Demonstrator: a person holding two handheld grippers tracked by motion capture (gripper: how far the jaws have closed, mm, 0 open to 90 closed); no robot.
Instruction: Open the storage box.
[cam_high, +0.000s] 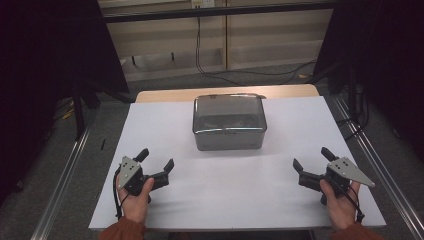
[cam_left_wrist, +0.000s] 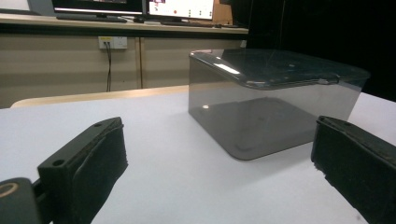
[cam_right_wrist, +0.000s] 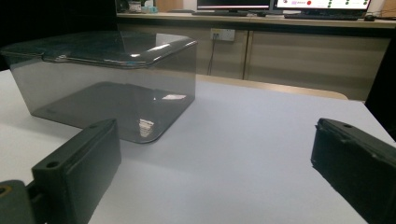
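one lidded box (cam_high: 229, 122) (smoky grey), two grippers, left gripper (cam_high: 156, 160) and right gripper (cam_high: 312, 159), jaws wide, empty

A: What did the person wear?
B: Rust-orange sleeves (cam_high: 122, 231). Each black claw, left claw (cam_high: 156, 159) and right claw (cam_high: 311, 159), carried a grey three-cornered plate and a dark cable.

Smoky grey box (cam_high: 229, 122), white tabletop (cam_high: 230, 190)

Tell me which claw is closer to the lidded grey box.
Left, slightly. The left claw sits near-left of the lidded grey box; the right claw sits near-right, a bit farther. Both open, touching nothing.
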